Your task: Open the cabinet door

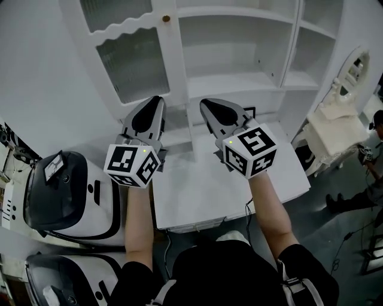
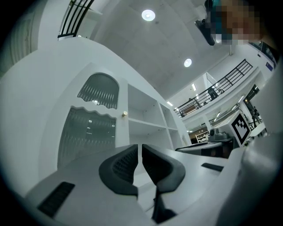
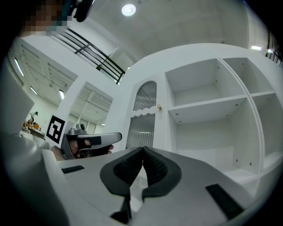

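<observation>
The white cabinet (image 1: 239, 77) stands ahead of me, with open shelves in its middle and right parts. Its door (image 1: 140, 60), with ribbed glass panels and a small brass knob (image 1: 166, 18), is on the left. My left gripper (image 1: 157, 100) hovers below the door, shut and holding nothing. Beside it my right gripper (image 1: 206, 103) is in front of the shelves, also shut and holding nothing. In the left gripper view the closed jaws (image 2: 139, 146) point up toward the knob (image 2: 124, 113), well short of it. In the right gripper view the jaws (image 3: 143, 148) meet below the knob (image 3: 159, 107).
A white tabletop (image 1: 197, 197) lies under both grippers against the cabinet. Two white and black machines (image 1: 66, 191) sit at the left. An ornate white dressing table (image 1: 335, 128) stands at the right, with a person (image 1: 374, 128) beyond it.
</observation>
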`<state>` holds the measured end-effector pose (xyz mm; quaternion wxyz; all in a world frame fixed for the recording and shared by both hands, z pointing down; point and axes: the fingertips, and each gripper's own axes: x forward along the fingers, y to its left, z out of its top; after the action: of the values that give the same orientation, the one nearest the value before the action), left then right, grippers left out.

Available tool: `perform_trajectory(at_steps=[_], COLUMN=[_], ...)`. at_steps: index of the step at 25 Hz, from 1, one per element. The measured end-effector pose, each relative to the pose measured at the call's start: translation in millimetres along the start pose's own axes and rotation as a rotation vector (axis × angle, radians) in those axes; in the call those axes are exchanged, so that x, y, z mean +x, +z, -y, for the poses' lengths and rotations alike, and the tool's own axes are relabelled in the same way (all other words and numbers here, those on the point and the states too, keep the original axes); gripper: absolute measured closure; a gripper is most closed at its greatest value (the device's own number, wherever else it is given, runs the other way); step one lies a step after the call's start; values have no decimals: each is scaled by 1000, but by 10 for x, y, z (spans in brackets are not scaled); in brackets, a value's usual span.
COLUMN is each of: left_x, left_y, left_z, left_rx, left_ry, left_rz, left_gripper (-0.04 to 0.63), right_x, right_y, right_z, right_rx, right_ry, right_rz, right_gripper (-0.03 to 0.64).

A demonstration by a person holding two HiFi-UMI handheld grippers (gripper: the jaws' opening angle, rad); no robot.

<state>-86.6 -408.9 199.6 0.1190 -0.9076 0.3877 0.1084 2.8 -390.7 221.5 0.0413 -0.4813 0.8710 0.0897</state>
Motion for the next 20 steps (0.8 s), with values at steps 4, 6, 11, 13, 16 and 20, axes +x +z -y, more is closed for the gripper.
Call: perform_trajectory(at_steps=[4,6,11,13,16,20], left_x=[93,149,291,358,494,723], left_y=[93,147,276,321,365,368], left_z=[-111,-145,-192,-211,-256,-357], left_rx=[20,28,55,60,77,88], left_ry=[-8,-13,-17,-13,-5,6], left_rz=[11,19,34,40,44,29], left_gripper=[571,547,514,509,503,499], right_x=[72,94,167,198,249,310], right_y=[91,147,245,272,329,412], right_z=[37,58,100,128,192,262], right_rx=[-5,-8,-23,-30,-41,-56], right_ry=[-21,-29,-30,-26,-23,-18], right_rz=[10,17,21,20,22,27], right_gripper=[600,600,600,600,600,600])
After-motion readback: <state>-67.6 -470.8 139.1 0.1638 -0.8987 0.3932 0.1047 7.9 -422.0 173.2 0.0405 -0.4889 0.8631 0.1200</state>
